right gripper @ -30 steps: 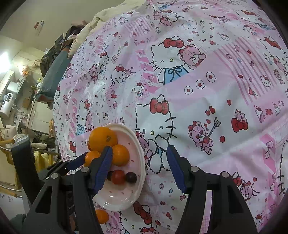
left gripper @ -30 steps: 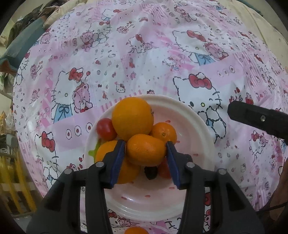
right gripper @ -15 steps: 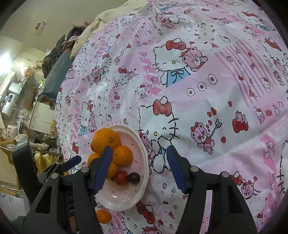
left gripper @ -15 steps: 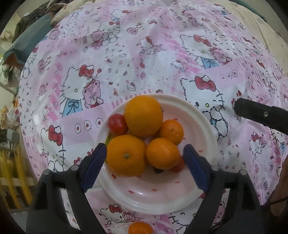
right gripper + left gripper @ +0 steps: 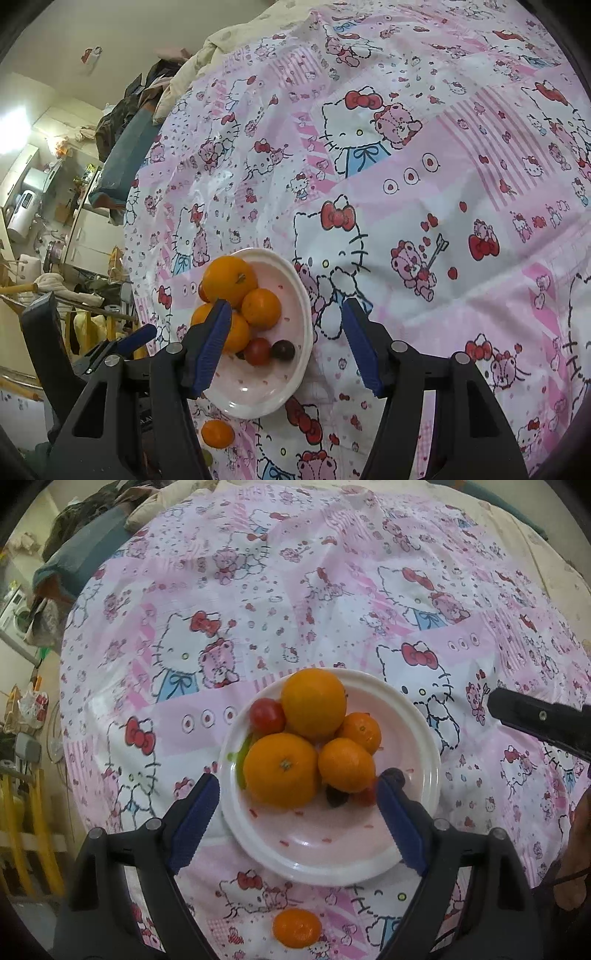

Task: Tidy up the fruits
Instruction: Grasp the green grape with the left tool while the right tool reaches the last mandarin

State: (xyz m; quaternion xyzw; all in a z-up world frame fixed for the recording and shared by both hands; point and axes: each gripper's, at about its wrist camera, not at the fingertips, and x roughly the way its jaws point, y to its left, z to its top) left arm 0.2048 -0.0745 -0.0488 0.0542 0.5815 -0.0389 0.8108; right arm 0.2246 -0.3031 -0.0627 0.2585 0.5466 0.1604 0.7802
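A white plate (image 5: 332, 864) on the Hello Kitty tablecloth holds a pile of fruit: two big oranges (image 5: 314, 701) (image 5: 280, 770), two small mandarins (image 5: 345, 764) (image 5: 360, 731), red tomatoes (image 5: 266, 716) and a dark grape (image 5: 335, 798). My left gripper (image 5: 298, 821) is open and empty just above the plate's near side. One loose mandarin (image 5: 297, 928) lies on the cloth in front of the plate. My right gripper (image 5: 286, 347) is open and empty, to the right of the plate (image 5: 295, 380); the loose mandarin also shows there (image 5: 217, 434).
The pink patterned tablecloth (image 5: 295, 590) covers the round table. The right gripper's finger (image 5: 539, 720) juts in at the right of the left wrist view. Cluttered room and furniture (image 5: 55, 221) lie beyond the table's left edge.
My left gripper let go of the small mandarin onto the pile, opened wide and drew back and up from the plate. The right gripper barely moved.
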